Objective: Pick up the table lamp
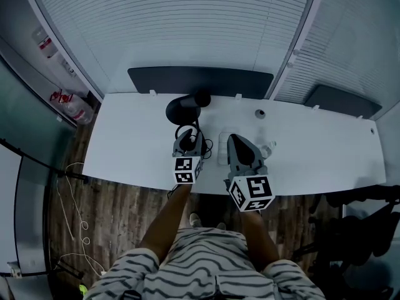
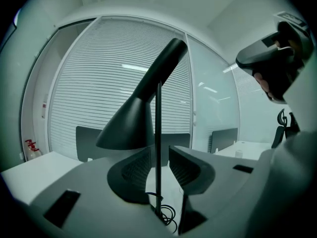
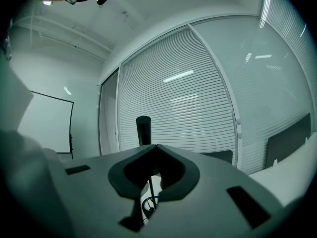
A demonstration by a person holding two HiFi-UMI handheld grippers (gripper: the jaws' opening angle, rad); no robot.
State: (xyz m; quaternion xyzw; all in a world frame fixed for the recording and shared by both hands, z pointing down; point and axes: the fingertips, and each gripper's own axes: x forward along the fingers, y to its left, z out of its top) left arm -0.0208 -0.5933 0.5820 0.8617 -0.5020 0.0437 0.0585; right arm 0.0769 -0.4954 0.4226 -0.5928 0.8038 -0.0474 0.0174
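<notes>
While the left gripper point(image 2: 159, 156) stands with its jaws spread wide, the thin upright stem point(image 2: 158, 108) of the table lamp point(image 1: 182, 109) rises in the gap between them, and neither ribbed pad presses on it. The lamp stands on the white table point(image 1: 125, 144), left of the table's middle, between the dark panel point(image 1: 200, 79) at the far edge and the near edge. Its black cone shade point(image 2: 130, 125) tilts down to the left of the stem in the left gripper view. A coil of black cable point(image 2: 167, 215) lies on the table at the foot of the stem.

The right gripper point(image 3: 156, 147) is just to the right of the lamp, apart from it. Its jaws are closed tip to tip, with nothing clamped between them. Through the opening below its tips, the lamp's stem and cable show farther off. Slatted blinds point(image 1: 175, 24) fill the wall beyond the table.
</notes>
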